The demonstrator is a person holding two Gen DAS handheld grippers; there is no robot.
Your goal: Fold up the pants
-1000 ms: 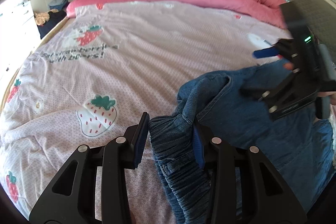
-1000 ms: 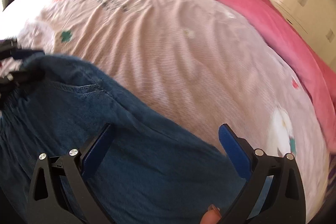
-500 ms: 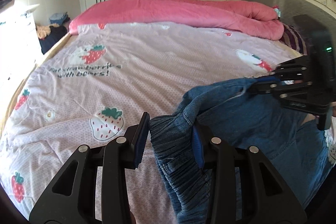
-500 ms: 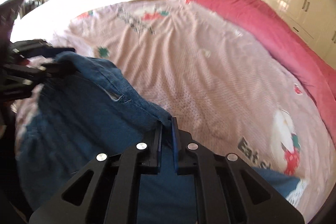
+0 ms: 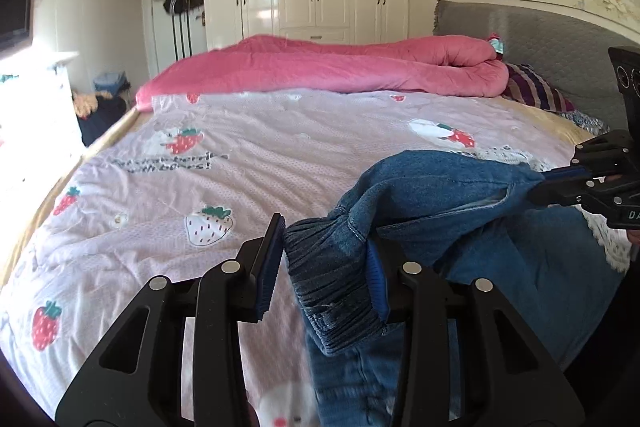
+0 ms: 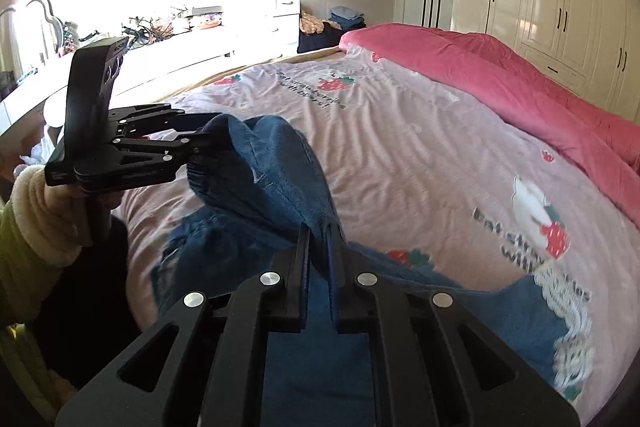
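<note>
Now the right gripper (image 6: pixel 318 231) had clamped its jaws on the pants (image 5: pixel 448 187); left gripper (image 5: pixel 320 259) stayed clamped on the waistband, both lifting it off the bed (image 5: pixel 280 163) for spreading.

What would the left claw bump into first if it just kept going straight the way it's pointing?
The left claw already grips the blue pants by their waistband. Past that denim, it tilts downward toward the strawberry bedspread, so that would probably come next, well before the pink quilt. Depth is hard to judge.
</note>
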